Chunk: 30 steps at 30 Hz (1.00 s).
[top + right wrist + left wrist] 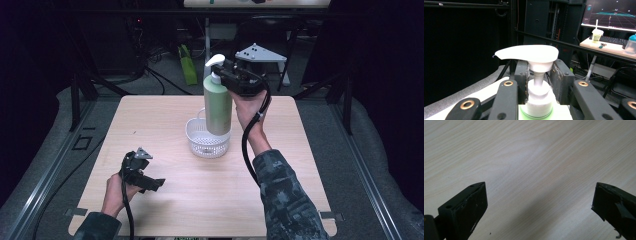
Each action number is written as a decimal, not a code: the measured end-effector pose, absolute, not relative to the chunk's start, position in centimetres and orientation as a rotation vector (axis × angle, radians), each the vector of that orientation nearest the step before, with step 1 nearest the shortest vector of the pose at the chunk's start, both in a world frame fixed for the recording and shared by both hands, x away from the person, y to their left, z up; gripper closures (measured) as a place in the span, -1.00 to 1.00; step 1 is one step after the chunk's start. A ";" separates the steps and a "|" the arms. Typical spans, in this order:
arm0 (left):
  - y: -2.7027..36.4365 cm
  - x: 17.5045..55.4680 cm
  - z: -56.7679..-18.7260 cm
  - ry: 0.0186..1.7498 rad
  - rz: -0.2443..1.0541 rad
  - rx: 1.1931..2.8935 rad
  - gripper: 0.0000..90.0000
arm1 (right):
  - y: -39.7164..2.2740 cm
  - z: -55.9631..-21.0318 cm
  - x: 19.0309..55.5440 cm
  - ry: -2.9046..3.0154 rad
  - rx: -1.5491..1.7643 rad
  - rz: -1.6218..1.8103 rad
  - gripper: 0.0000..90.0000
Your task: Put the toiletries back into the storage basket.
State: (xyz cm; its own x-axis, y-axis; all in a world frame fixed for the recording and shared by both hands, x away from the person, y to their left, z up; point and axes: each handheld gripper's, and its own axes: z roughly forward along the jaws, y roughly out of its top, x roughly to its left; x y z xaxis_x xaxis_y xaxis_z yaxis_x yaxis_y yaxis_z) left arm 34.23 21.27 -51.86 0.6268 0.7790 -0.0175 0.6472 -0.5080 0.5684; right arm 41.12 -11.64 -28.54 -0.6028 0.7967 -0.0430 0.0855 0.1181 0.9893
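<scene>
The left tongs (pixel 539 207) hold their 2 black jaws wide apart over the bare wooden table (pixel 529 157).

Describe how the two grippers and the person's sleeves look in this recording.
Both grippers are black. The left gripper carries a small grey three-cornered plate; the right gripper a larger one with dark dots, and brass-ringed pivots on its links. A black cable trails from each. The sleeves are dark camouflage-patterned.

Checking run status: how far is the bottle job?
Done: right gripper is clamped on the green pump bottle at its neck. In hand: the bottle hangs upright over the white basket. Left: setting it down; whether its base touches the basket is unclear. Left gripper open, idle.
</scene>
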 end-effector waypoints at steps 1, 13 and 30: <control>21.3 34.2 -51.9 1.116 0.326 2.315 -1.00 | -11.6 -28.5 41.1 1.804 0.856 1.534 0.52; 21.2 34.2 -51.8 1.110 0.330 2.315 -1.00 | -11.1 -29.4 42.1 1.808 0.881 1.536 0.52; 21.2 34.2 -51.8 1.109 0.326 2.314 -1.00 | -10.3 -31.0 42.9 1.829 0.893 1.534 0.52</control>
State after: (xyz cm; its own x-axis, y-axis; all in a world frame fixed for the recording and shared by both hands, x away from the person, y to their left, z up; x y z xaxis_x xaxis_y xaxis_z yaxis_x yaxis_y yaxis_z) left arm 34.21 21.20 -51.80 0.6308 0.7758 -0.0171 0.6429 -0.5102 0.5713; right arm 42.91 -10.28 -31.00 -0.6047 0.7963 -0.0152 0.1235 0.1126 0.9859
